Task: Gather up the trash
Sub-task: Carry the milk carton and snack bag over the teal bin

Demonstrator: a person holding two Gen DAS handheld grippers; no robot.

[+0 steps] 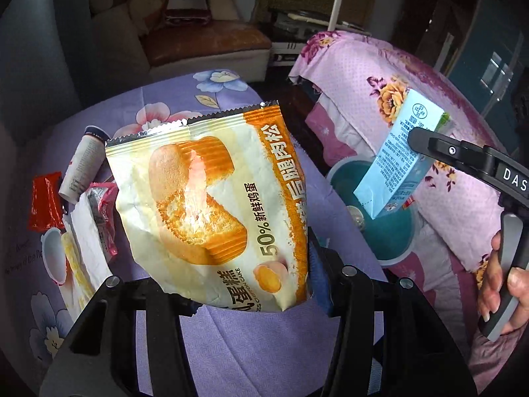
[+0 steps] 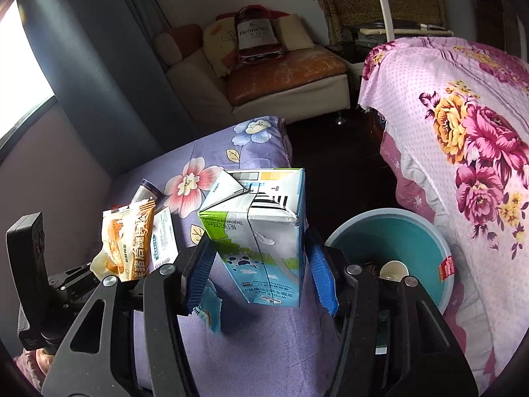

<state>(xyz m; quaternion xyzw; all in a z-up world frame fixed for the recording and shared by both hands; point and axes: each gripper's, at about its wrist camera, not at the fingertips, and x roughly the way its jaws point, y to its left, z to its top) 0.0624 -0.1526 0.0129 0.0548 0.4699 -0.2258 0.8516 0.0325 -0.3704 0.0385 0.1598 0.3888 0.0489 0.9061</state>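
My left gripper (image 1: 244, 301) is shut on an orange and cream cake wrapper (image 1: 211, 205) and holds it up above the purple flowered bed cover (image 1: 264, 347). The wrapper also shows in the right wrist view (image 2: 129, 241). My right gripper (image 2: 258, 261) is shut on a light blue milk carton (image 2: 261, 231), held upside down above the cover. In the left wrist view the carton (image 1: 400, 162) hangs over a teal bin (image 1: 390, 238). The bin (image 2: 396, 231) sits low right and holds a paper cup (image 2: 393, 269).
More trash lies on the cover at left: a white tube (image 1: 84, 165), a red wrapper (image 1: 44, 201), a pink wrapper (image 1: 105, 218), white paper (image 1: 87, 241). A torn blue wrapper (image 2: 210, 314) lies below the carton. A pink flowered quilt (image 2: 463, 132) rises right.
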